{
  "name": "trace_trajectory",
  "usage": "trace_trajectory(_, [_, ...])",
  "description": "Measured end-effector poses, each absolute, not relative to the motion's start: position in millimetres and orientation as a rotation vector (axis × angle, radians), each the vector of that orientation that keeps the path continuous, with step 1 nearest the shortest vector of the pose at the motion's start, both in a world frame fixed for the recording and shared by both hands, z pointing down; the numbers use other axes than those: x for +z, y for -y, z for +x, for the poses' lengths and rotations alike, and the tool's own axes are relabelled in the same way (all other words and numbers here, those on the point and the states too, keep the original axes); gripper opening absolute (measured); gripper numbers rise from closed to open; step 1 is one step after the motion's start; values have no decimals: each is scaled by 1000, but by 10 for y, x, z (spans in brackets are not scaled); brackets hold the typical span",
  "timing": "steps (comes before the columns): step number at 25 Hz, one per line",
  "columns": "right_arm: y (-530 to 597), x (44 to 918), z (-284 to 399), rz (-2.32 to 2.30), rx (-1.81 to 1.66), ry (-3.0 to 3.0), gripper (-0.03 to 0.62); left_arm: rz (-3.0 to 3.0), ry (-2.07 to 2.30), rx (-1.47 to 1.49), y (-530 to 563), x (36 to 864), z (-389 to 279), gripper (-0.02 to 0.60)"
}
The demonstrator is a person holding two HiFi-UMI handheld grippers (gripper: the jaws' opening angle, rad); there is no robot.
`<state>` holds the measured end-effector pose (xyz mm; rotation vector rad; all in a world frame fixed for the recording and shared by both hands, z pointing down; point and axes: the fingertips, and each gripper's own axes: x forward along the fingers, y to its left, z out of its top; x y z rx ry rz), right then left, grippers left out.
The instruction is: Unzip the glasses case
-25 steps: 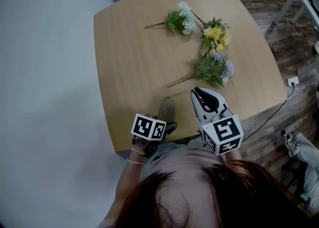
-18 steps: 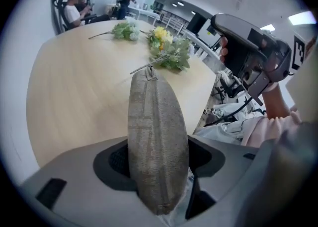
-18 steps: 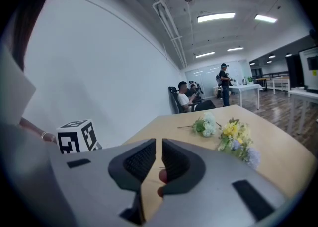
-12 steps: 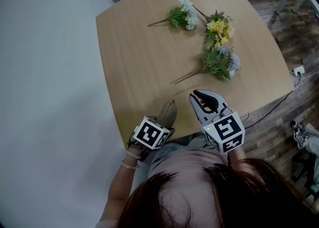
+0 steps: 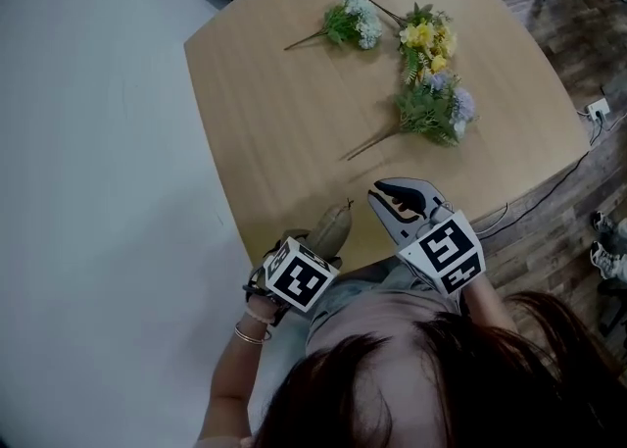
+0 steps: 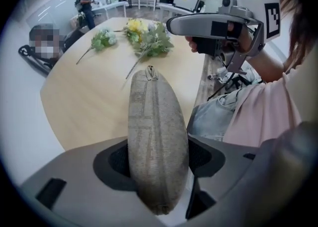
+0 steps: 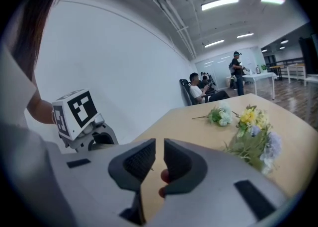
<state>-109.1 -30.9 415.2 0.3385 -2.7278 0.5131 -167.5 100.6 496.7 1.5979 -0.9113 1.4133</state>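
**Head view, with the two gripper views.** At the left, the left gripper (image 6: 159,146) points down at the near edge of the pale wooden surface (image 5: 265,113). Its marker cube is uppermost in the head view.

Its dark pads (image 6: 115,160) are clamped on the two flanks of the glasses case (image 6: 156,112), a closed grey-brown fabric pod held on its narrow edge. One end of the case sits between the jaws. The other end, bearing the zip pull (image 6: 151,73), juts out beyond them over the near border of the surface. Whether the case touches the wood cannot be told.

To the right, the right gripper (image 7: 159,149) is held just beside the case and apart from it, aimed across the surface. Its jaws are drawn nearly together, leaving a narrow slit between the pads with nothing in it.

Farther across the surface, well apart from both grippers, lie three bunches of artificial flowers:
- a white-and-green bunch (image 5: 353,23);
- to its right, a yellow bunch (image 5: 424,41);
- nearer the person, close to the yellow one, a lilac-and-green bunch (image 5: 436,108).

At the far right, a small white socket box (image 5: 595,108) lies on the dark wooden floor (image 5: 588,201).
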Motion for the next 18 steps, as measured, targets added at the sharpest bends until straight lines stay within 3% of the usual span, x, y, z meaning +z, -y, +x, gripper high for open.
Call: trace_trajectory(18, [-341, 4257, -1238, -47, 503, 2743, 86, 1584, 818, 1900, -1074, 4636, -1878, 284])
